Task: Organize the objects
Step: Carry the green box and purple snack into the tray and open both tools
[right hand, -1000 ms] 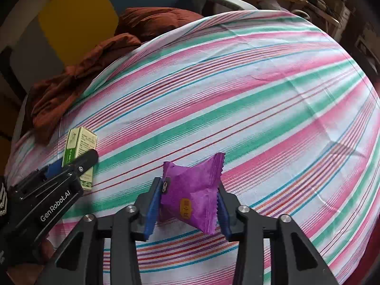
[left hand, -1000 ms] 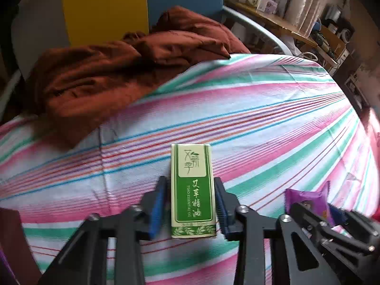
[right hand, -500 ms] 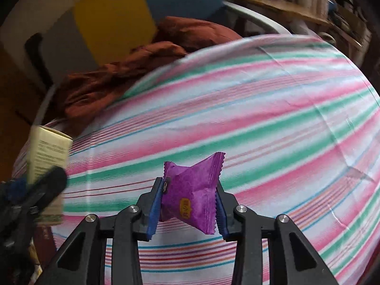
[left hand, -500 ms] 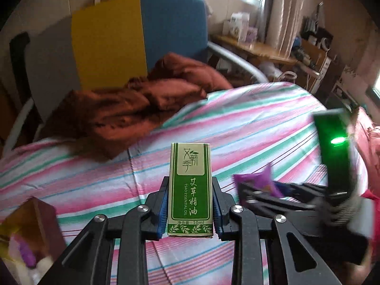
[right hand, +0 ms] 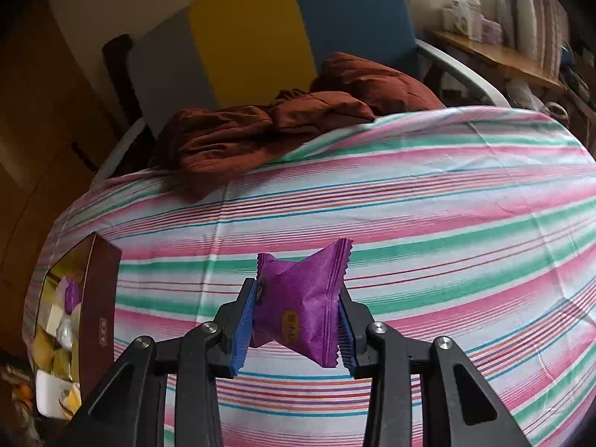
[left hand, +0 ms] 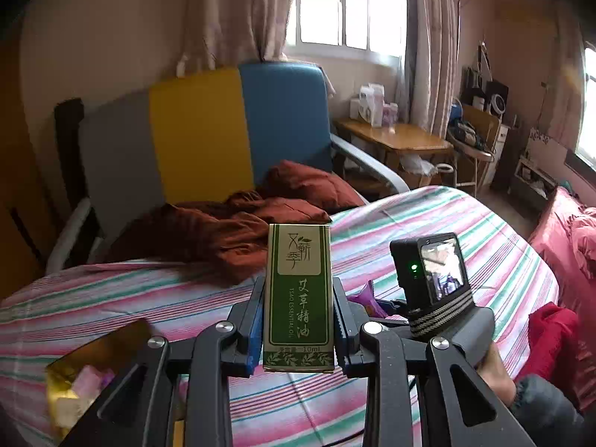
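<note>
My left gripper point(left hand: 298, 329) is shut on a tall green essential-oil box point(left hand: 298, 298) and holds it upright, well above the striped bed point(left hand: 428, 223). My right gripper point(right hand: 297, 326) is shut on a purple snack packet point(right hand: 301, 316) held above the bed. In the left wrist view the right gripper's body and camera point(left hand: 432, 272) sit just right of the green box, with a corner of the purple packet point(left hand: 367, 294) showing. An open brown box point(right hand: 89, 313) holding several small items lies at the bed's left edge; it also shows in the left wrist view point(left hand: 93, 365).
A rumpled rust-brown blanket point(right hand: 283, 123) lies at the far end of the bed against a grey, yellow and blue headboard point(right hand: 246, 37). A wooden table point(left hand: 395, 138) with clutter stands beyond. Pink bedding point(left hand: 570, 231) and a red cloth point(left hand: 551, 331) lie at right.
Both grippers have risen and tilted up with their objects, so the room and headboard come into view. The right gripper now sits close beside the left. The brown box has come into sight.
</note>
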{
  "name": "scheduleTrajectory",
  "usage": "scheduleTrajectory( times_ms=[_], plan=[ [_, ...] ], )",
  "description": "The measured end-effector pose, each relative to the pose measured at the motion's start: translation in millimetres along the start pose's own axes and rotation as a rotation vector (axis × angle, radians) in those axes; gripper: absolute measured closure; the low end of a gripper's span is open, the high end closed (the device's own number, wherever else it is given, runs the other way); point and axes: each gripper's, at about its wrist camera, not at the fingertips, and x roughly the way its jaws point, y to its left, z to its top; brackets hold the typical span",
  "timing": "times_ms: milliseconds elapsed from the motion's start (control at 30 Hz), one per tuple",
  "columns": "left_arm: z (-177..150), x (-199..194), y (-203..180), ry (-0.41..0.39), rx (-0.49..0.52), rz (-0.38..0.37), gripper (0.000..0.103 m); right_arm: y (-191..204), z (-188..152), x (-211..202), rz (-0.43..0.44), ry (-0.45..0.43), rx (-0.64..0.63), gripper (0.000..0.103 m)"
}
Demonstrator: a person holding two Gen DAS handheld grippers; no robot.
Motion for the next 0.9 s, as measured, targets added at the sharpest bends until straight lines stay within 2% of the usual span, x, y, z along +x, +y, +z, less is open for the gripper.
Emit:
scheduleTrajectory(
  times_ms=[100,267,433,667,900],
  plan=[
    [-6.5,-31.7,12.5,-0.046,-0.007,0.028,0.072,8.7,-3.6,-0.8,0.007,-0.003,-0.028,0.065],
    [-23.9,-60.9,33.1,-0.079,-0.026,0.073,0.072,20.7,-12.0,-6.6,0.022,-0.009,-0.059,0.065],
    [-48.6,-72.4,60.5,-0.059,-0.078,0.098,0.072,35.4,-19.3,-5.2,0.026,0.02,-0.084,0.065],
    [-81.6,-77.7,91.0,-0.022,-0.15,0.135,0.072,64.7,-31.5,-10.1,0.078,0.038,-0.119,0.065],
    [-109.1,-78.6,113.8,0.007,-0.195,0.154,0.072,104.0,-44.4,-25.2,0.165,0.026,-0.138,0.065]
  ],
)
